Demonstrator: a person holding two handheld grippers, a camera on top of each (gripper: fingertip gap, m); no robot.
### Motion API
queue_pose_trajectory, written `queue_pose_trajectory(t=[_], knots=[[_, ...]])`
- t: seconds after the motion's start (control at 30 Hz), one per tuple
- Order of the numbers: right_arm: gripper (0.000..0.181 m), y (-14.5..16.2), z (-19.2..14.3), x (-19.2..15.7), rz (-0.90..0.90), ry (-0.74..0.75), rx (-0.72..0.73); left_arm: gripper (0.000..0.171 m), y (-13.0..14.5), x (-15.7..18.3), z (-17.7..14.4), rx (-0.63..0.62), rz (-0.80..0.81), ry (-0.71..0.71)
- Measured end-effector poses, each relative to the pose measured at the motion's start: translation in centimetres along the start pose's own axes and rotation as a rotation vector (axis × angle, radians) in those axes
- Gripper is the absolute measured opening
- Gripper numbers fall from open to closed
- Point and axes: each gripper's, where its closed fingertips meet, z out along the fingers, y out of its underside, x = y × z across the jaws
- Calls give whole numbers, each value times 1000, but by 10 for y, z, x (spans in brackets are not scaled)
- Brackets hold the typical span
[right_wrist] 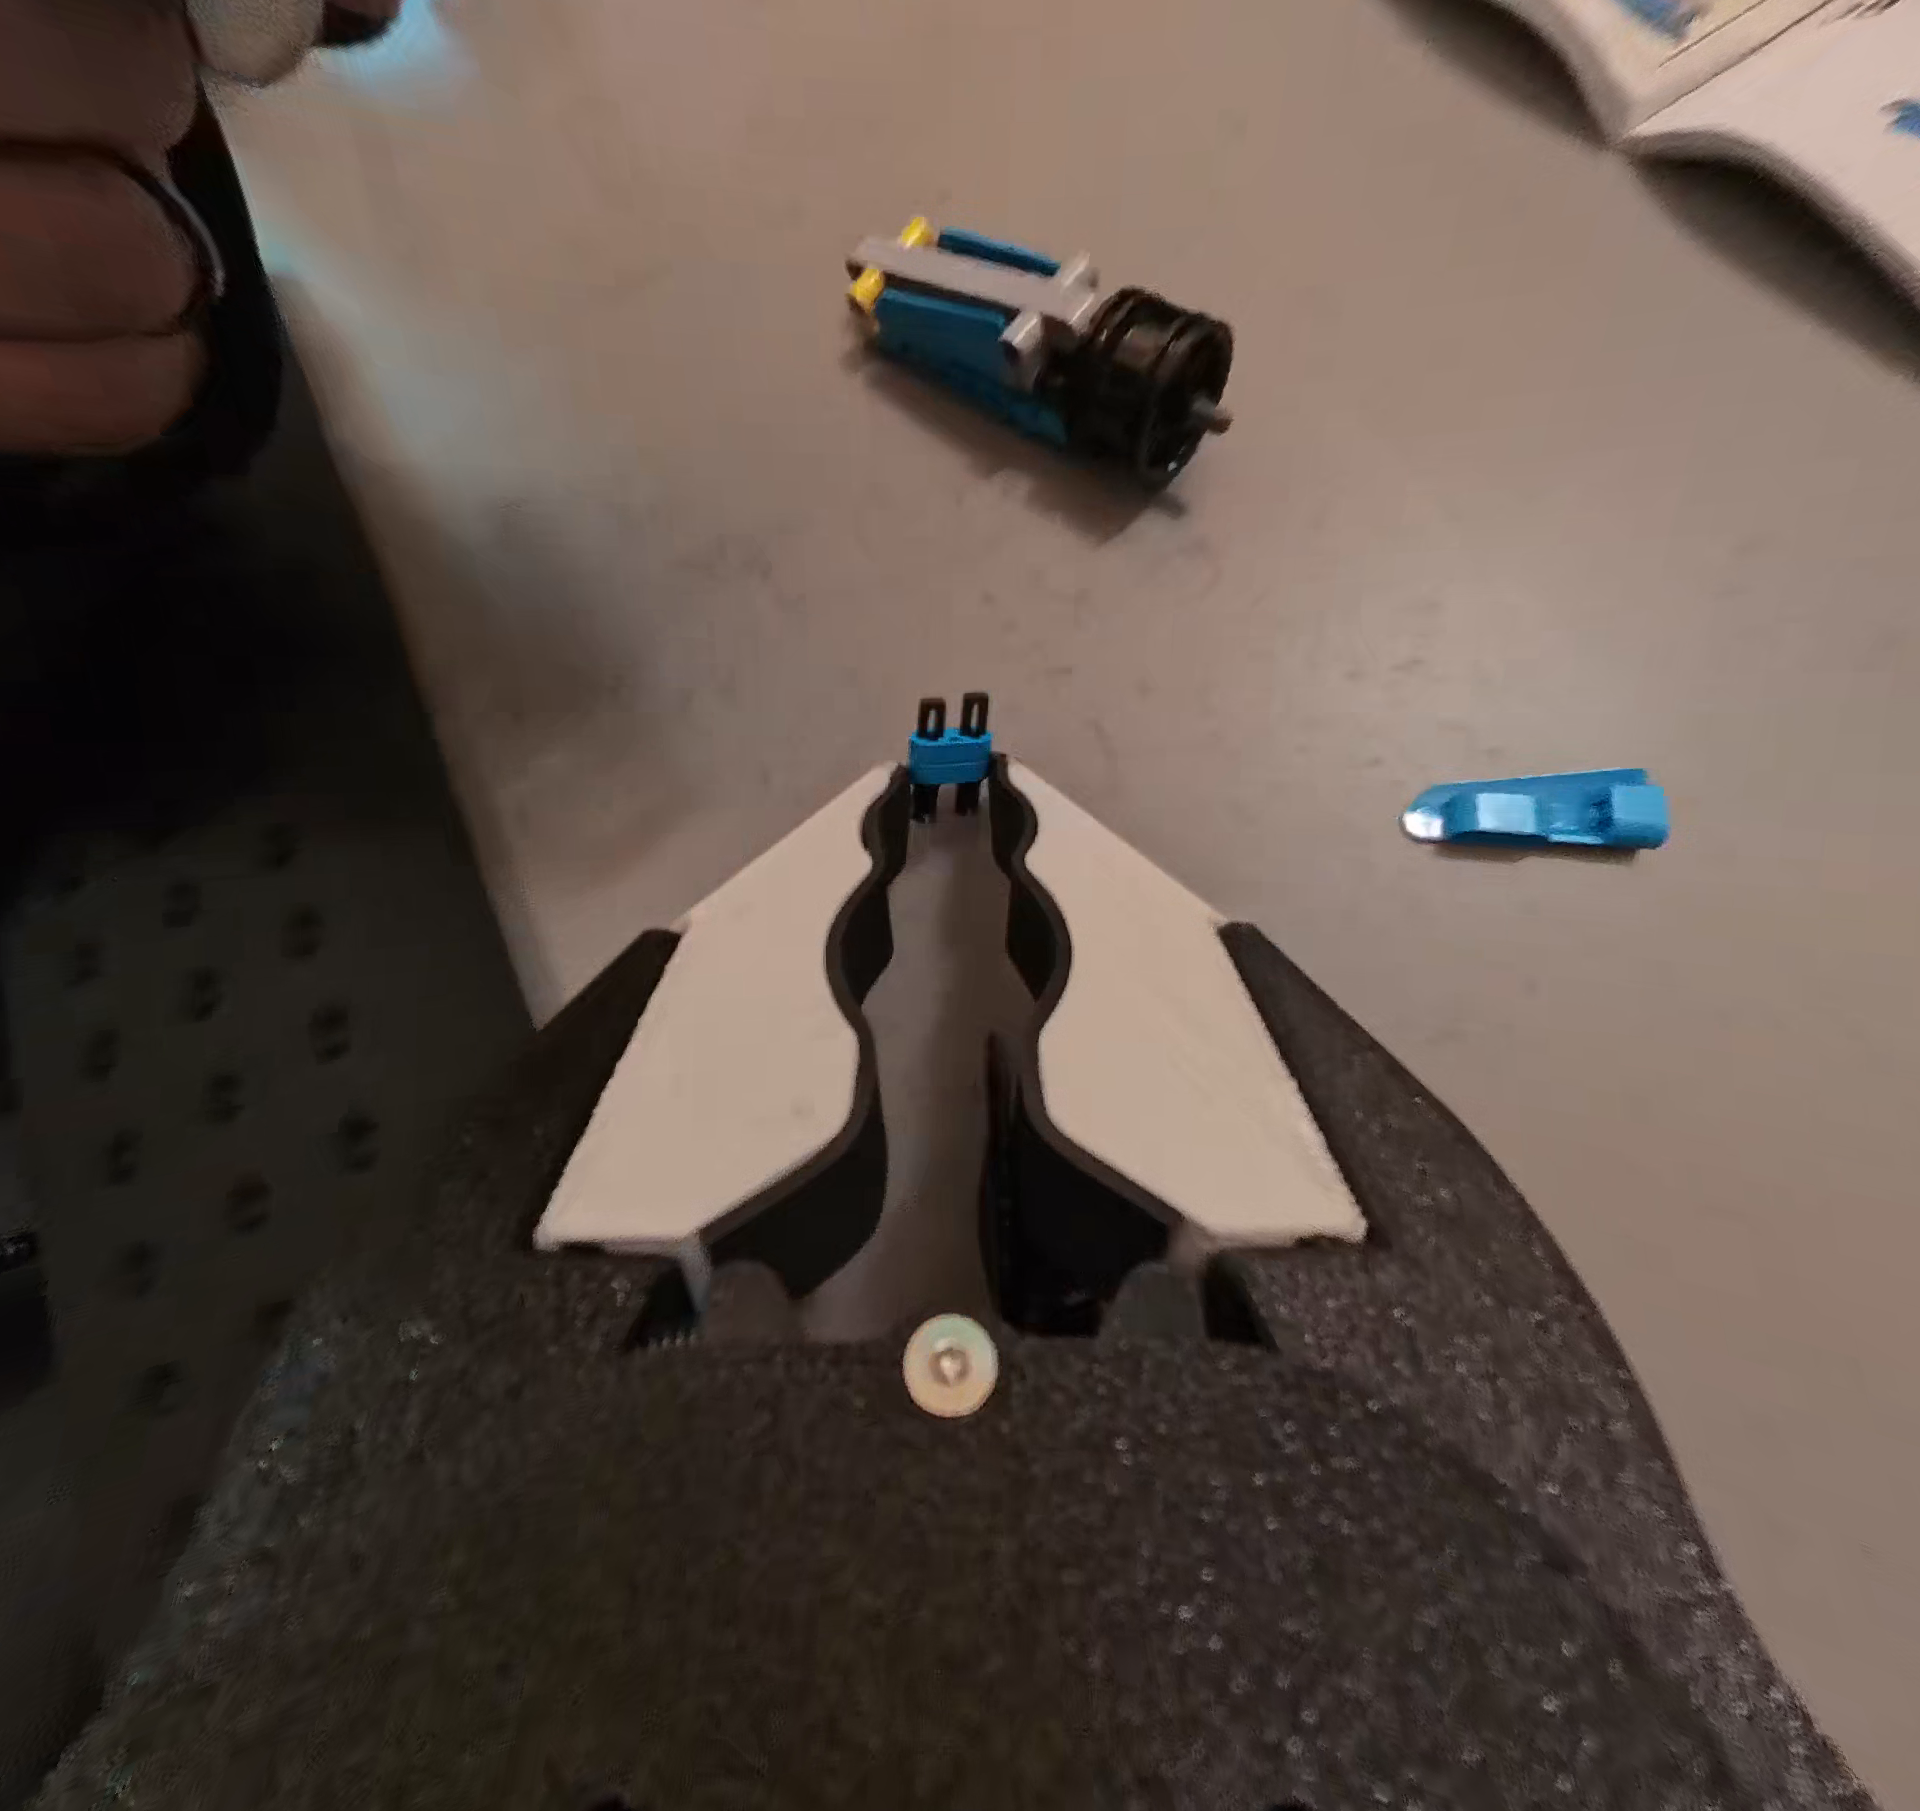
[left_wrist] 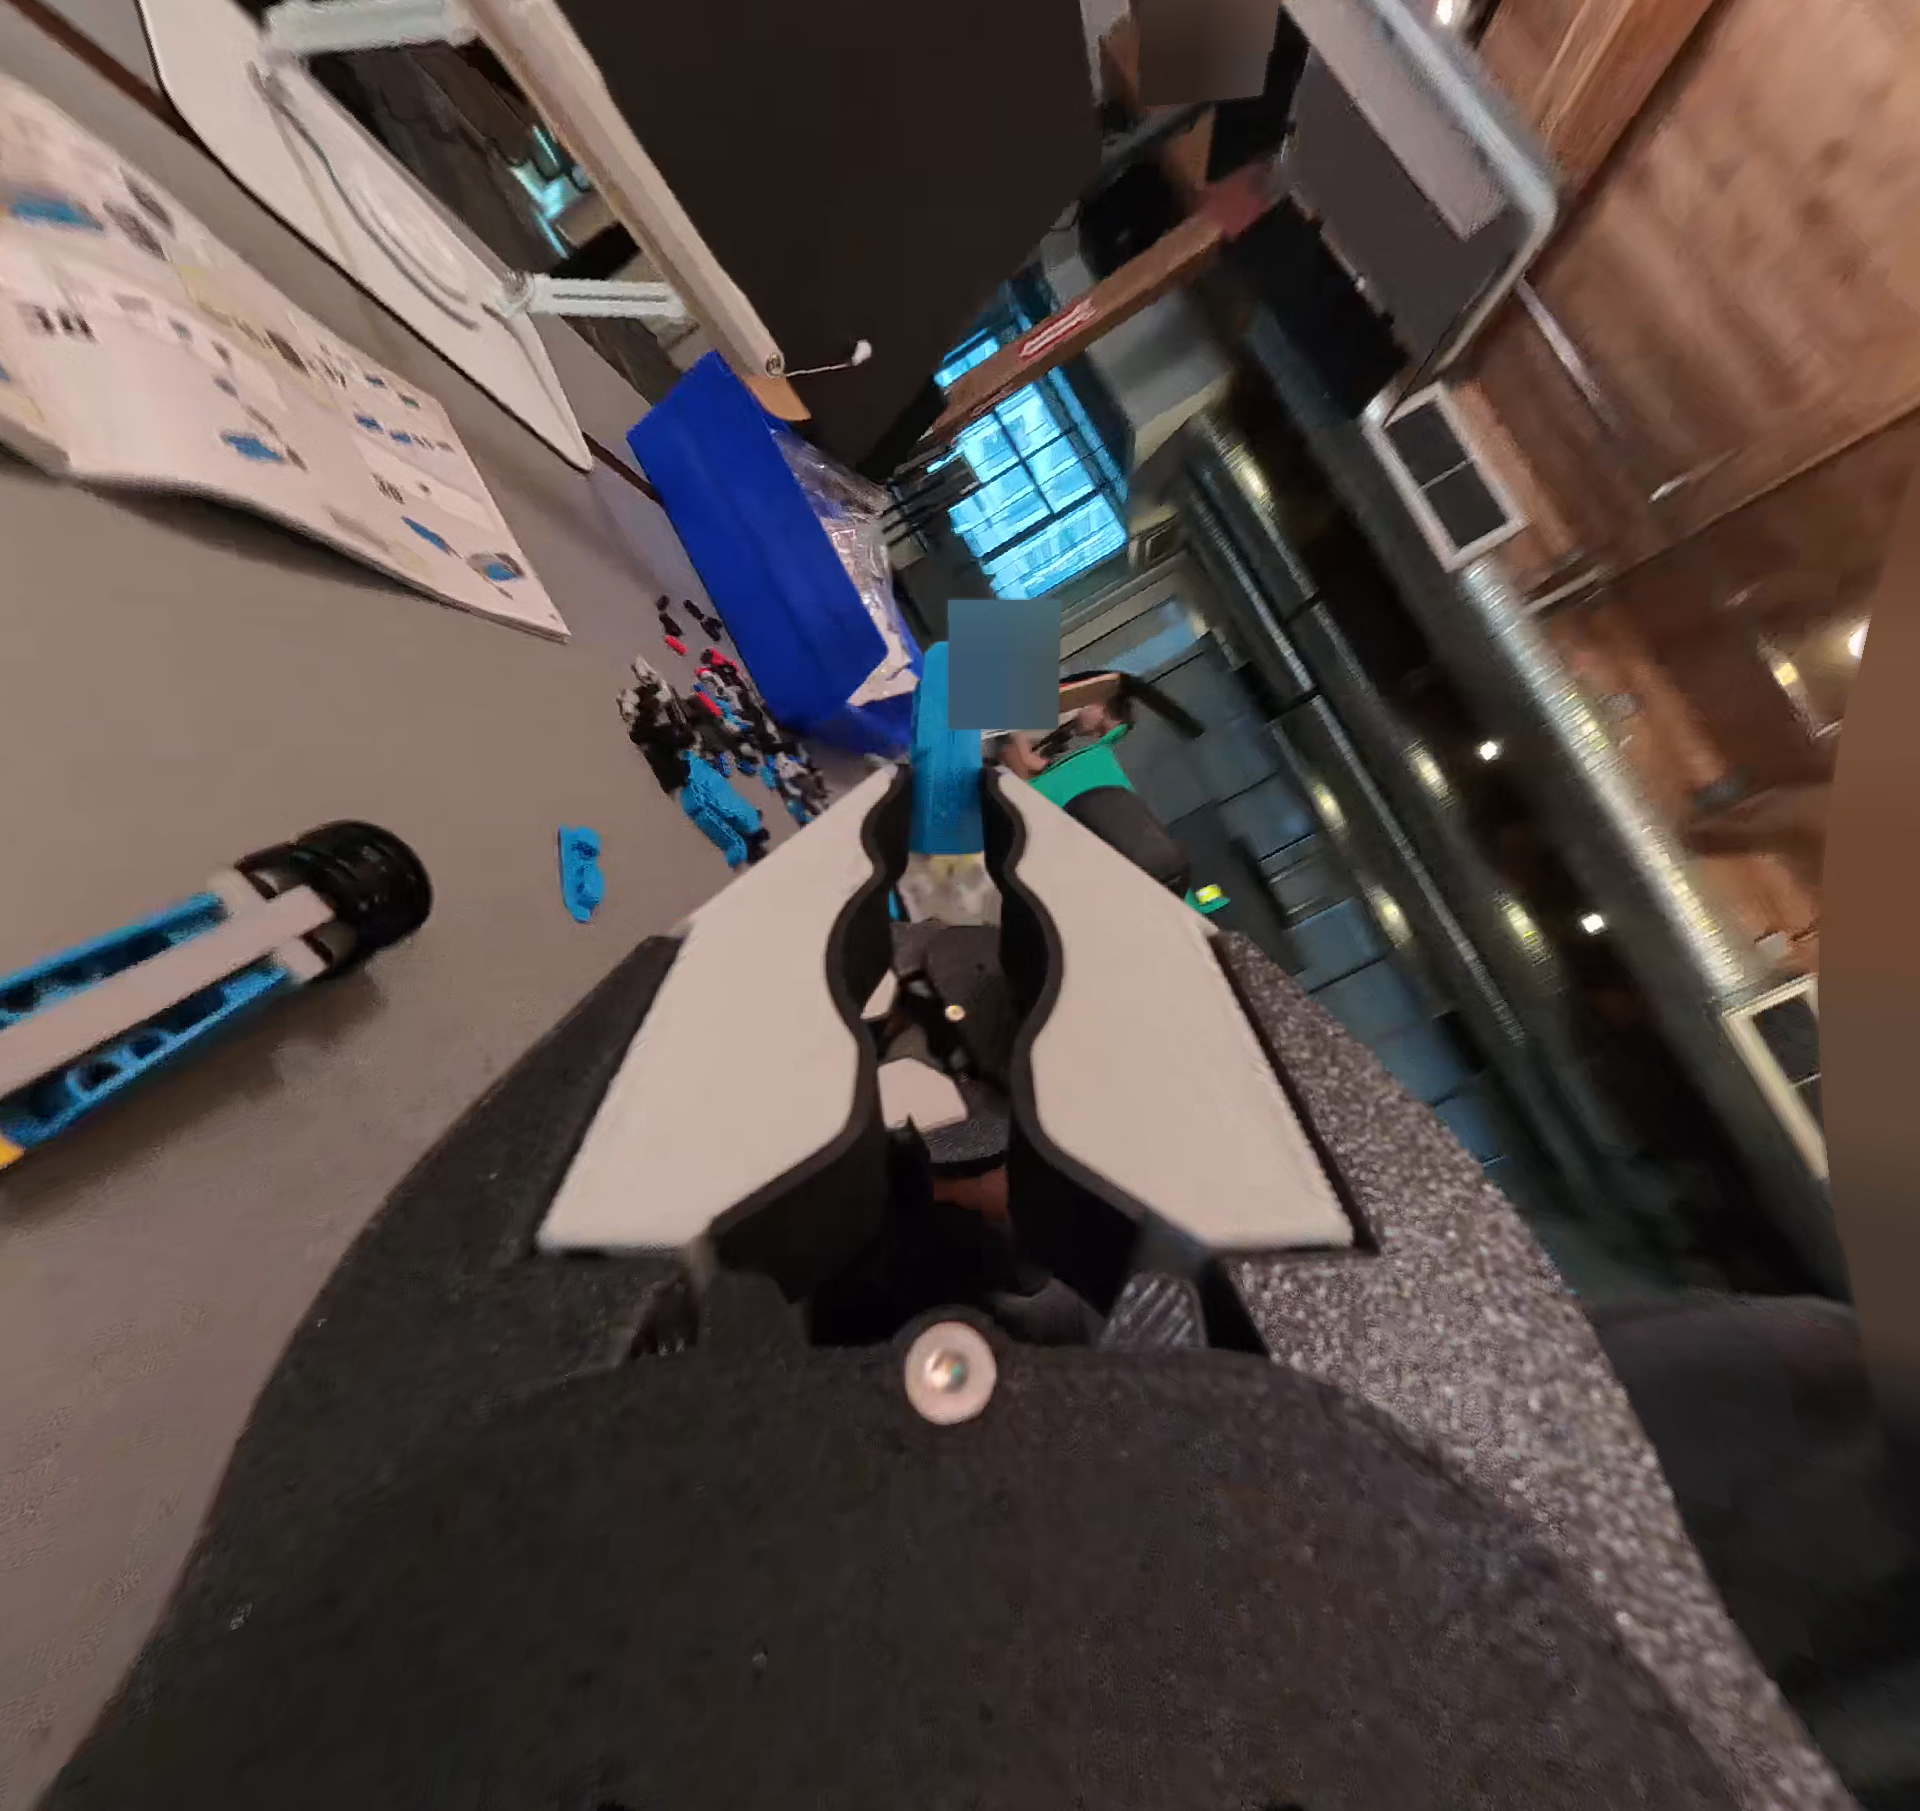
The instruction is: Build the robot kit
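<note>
My left gripper is shut on a long blue building-toy piece that sticks out past the fingertips, with a pale part just behind them. It is lifted and tilted over the grey table. My right gripper is shut on a small blue connector with two black pins and holds it just above the table. A part-built model of blue and grey beams with a black wheel lies ahead of the right gripper. It also shows in the left wrist view.
A loose blue panel piece lies right of the right gripper. An open instruction booklet lies at the far right. A pile of small parts sits beside a blue bag. A hand and a dark perforated board are on the left. One gripper's finger ends stand about 15 cm off the other's.
</note>
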Motion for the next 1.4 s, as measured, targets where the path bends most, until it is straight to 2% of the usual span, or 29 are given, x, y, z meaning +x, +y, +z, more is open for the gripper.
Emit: queue_pose_trajectory(t=[0.07, 0.2, 0.27, 0.37, 0.47, 0.53, 0.63, 0.73, 0.8, 0.9, 1.0, 1.1, 1.17, 1.4], knots=[[15, 7, 5, 0, -14, 11, -42, 12, 5, -11, 1, -7, 14, -43], [16, 7, 4, 2, -21, 30, -33, 12, 10, -11, 0, -40, 161, -118], [23, 4, 2, 2, -20, 32, -15, 13, 3, -11, -5, -53, 291, -174], [23, -7, -8, 10, -6, 69, 58, 13, -14, -17, -15, -71, 462, -265], [25, -17, -21, 24, 88, 81, 138, 13, -30, -34, -22, -83, 506, -330], [29, -13, -32, 34, 208, 52, 114, 12, -37, -47, -23, -106, 492, -351], [32, -19, -60, 71, 308, 85, 76, 13, -41, -67, -23, -179, 513, -374], [37, -40, -81, 143, 283, 275, 35, 13, -47, -96, -24, -247, 611, -456], [36, -61, -73, 183, 285, 343, 62, 13, -51, -110, -22, -264, 647, -482], [36, -86, -42, 227, 334, 392, 166, 13, -55, -115, -18, -232, 549, -413], [32, -80, -17, 250, 336, 450, 160, 13, -57, -118, -25, -206, 521, -386], [32, -55, 7, 257, 374, 442, 67, 13, -57, -113, -27, -183, 519, -344], [25, -53, 5, 258, 327, 477, 36, 12, -54, -115, -28, -192, 486, -331], [24, -52, 5, 256, 276, 510, 12, 12, -54, -120, -29, -186, 450, -336]])
